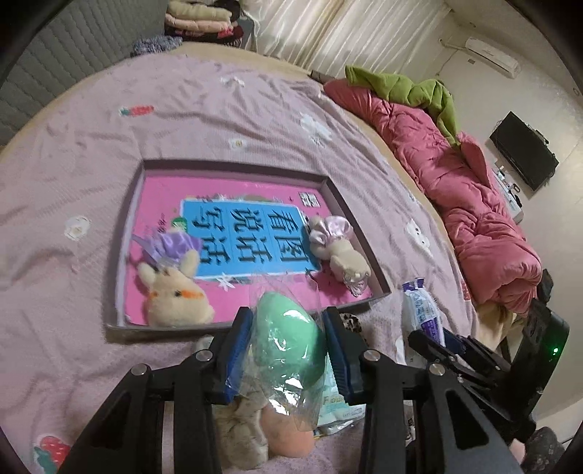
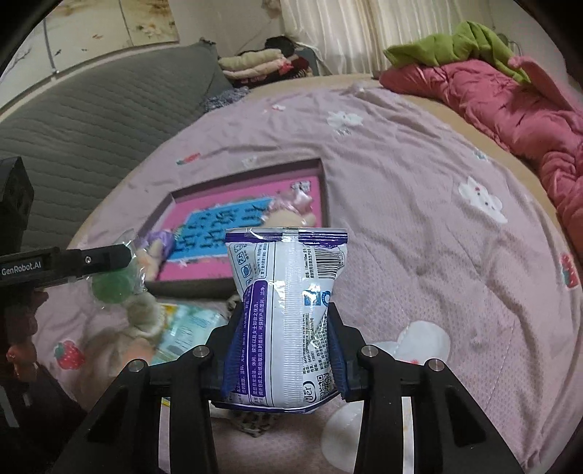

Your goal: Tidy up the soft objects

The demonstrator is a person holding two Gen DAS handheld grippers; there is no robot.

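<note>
A shallow box (image 1: 226, 168) with a pink and blue printed bottom lies on the bed. In it are a cream plush bunny with a purple bow (image 1: 175, 291) and a second plush with a pink bow (image 1: 339, 244). My left gripper (image 1: 288, 339) is shut on a green egg-shaped sponge in clear wrap (image 1: 284, 328), held above the box's near edge. My right gripper (image 2: 286, 346) is shut on a white and purple tissue pack (image 2: 288, 310), held upright to the right of the box (image 2: 324, 189). The left gripper also shows in the right wrist view (image 2: 109, 260).
The lilac bedspread (image 1: 91, 164) covers the bed. A fluffy scrunchie (image 1: 240, 434), an orange sponge (image 1: 288, 434) and a wipes pack (image 2: 186, 324) lie under the grippers. A pink quilt (image 1: 473, 189) with green cloth (image 1: 411, 87) lies at right. Folded clothes (image 1: 204, 18) sit far back.
</note>
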